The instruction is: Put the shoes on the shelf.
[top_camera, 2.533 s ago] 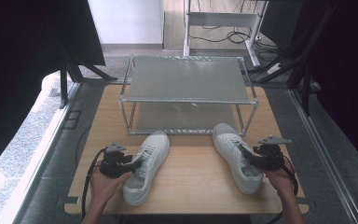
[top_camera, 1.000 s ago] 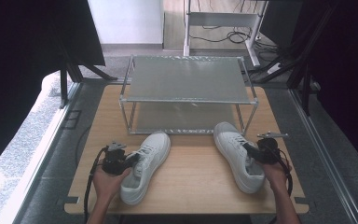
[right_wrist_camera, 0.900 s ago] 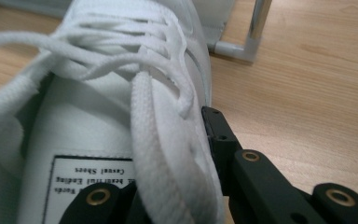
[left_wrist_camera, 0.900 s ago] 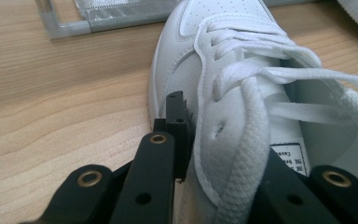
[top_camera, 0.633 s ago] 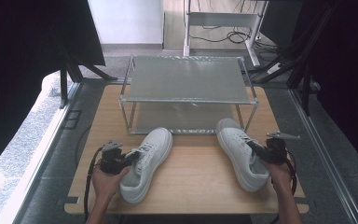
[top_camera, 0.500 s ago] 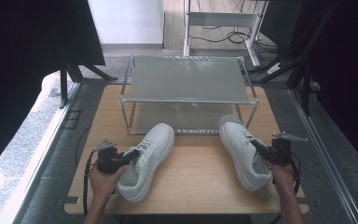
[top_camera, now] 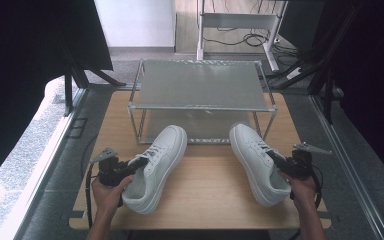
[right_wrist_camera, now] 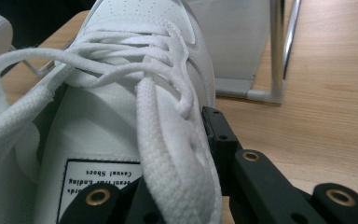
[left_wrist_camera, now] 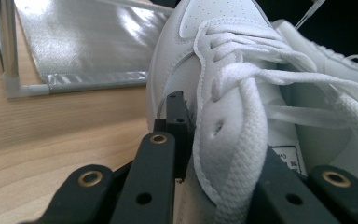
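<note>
Our left gripper (top_camera: 141, 163) is clamped on the side wall of the left white shoe (top_camera: 157, 167), and our right gripper (top_camera: 275, 157) is clamped on the side wall of the right white shoe (top_camera: 257, 162). Both shoes lie on the wooden desk (top_camera: 207, 195), toes toward the metal rack (top_camera: 200, 90) just beyond.

A light brown wooden table (top_camera: 210, 187) sits in the middle. On its far half stands a shiny silver metal rack (top_camera: 200, 90) with thin legs and a flat top shelf. Far behind it is a white metal stand (top_camera: 240, 22) with black cables (top_camera: 230, 39) on the floor. Grey floor lies left and right.
</note>
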`<action>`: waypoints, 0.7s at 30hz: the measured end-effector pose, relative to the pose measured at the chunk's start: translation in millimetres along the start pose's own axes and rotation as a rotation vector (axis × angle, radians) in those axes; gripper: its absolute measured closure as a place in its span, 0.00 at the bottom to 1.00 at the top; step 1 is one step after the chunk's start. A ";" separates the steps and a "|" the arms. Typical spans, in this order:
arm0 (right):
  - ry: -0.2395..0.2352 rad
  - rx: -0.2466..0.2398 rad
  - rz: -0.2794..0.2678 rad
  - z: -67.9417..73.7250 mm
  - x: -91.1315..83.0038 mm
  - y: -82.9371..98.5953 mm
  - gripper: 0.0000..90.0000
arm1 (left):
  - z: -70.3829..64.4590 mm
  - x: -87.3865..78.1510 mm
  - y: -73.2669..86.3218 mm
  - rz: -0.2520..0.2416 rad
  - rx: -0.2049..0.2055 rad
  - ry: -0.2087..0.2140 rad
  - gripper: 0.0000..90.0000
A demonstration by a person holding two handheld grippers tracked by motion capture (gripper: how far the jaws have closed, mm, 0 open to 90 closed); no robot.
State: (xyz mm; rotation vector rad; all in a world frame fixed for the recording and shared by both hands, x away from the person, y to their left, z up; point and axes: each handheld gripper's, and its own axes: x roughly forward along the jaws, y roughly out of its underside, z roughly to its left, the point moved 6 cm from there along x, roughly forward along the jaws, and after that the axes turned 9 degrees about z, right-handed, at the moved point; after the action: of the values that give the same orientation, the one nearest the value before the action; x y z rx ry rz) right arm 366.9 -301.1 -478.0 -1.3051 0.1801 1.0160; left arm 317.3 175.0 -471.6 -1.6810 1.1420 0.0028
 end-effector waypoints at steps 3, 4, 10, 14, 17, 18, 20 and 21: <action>-0.015 0.002 -0.008 2.5 -1.5 -0.1 0.95 | -1.6 -2.2 -1.5 -0.013 -0.001 0.015 0.93; -0.019 0.001 -0.007 3.4 -2.6 -0.1 0.95 | -2.7 -3.3 -2.2 -0.015 0.003 0.019 0.93; -0.042 -0.004 -0.035 11.7 -10.4 -3.5 0.95 | -11.4 -8.9 -6.9 -0.032 0.029 0.030 0.93; -0.079 -0.001 -0.057 18.3 -15.4 -6.2 0.95 | -15.8 -11.5 -9.2 -0.045 0.028 0.054 0.93; -0.098 -0.003 -0.070 22.7 -19.6 -8.3 0.95 | -20.6 -14.7 -11.8 -0.052 0.036 0.072 0.93; -0.107 -0.003 -0.076 24.4 -21.2 -9.2 0.95 | -21.9 -15.5 -12.4 -0.053 0.041 0.076 0.93; -0.116 -0.004 -0.084 26.4 -23.1 -10.4 0.95 | -25.2 -17.0 -13.9 -0.059 0.047 0.083 0.93; -0.121 -0.004 -0.088 27.5 -24.0 -10.9 0.95 | -26.4 -17.5 -14.4 -0.060 0.049 0.088 0.93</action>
State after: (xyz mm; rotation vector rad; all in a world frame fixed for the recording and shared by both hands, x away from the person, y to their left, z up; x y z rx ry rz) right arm 349.2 -289.1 -446.5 -1.2404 0.0282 1.0176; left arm 304.2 167.0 -440.4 -1.6851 1.1479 -0.1368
